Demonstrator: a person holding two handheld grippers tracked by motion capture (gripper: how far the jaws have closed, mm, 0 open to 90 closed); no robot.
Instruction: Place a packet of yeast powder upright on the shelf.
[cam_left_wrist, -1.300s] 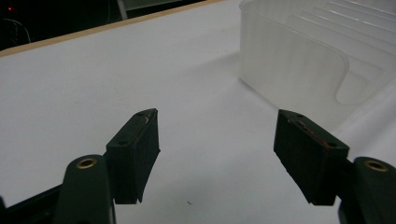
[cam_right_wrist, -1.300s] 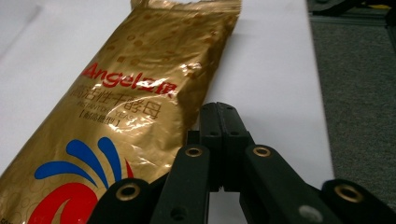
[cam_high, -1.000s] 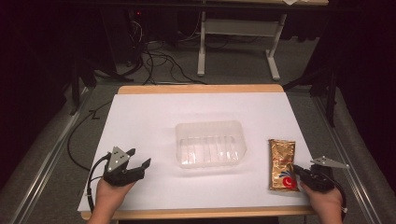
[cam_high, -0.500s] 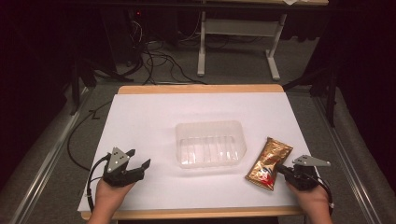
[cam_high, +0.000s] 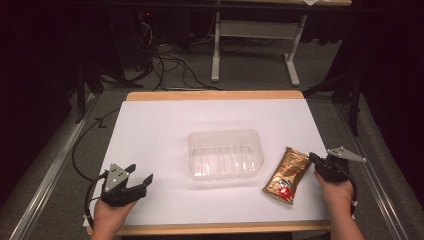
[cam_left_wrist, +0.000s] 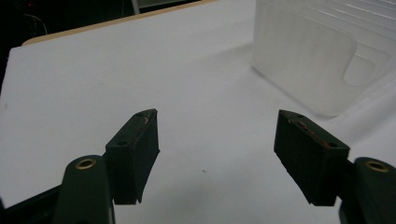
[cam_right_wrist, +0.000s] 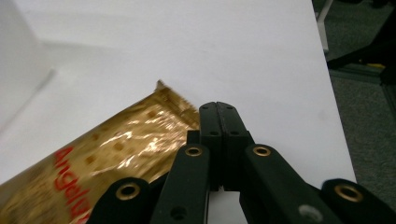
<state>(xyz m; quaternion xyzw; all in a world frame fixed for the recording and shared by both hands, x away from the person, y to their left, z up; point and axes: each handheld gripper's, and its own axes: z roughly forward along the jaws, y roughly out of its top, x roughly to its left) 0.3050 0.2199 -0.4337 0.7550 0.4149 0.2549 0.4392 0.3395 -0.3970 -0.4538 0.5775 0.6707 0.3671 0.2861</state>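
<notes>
Gold packet (cam_high: 287, 176) tilted beside clear tray (cam_high: 225, 154); right tongs (cam_high: 316, 161) touching packet

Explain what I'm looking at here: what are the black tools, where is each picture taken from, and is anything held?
No robot arm here: a person holds a hand tool with two black fingers in each hand. The high view looks down from above the person's side of the table; the left gripper is at the lower left, the right gripper at the lower right. The other two pictures come from small cameras riding on each tool, looking along its fingers.

On the white surface lie a clear plastic tray in the middle and a gold foil snack packet to its right.

The left fingers stand wide apart over bare table, holding nothing. The right fingers are shut together at the packet's edge; whether they pinch the foil is unclear.
</notes>
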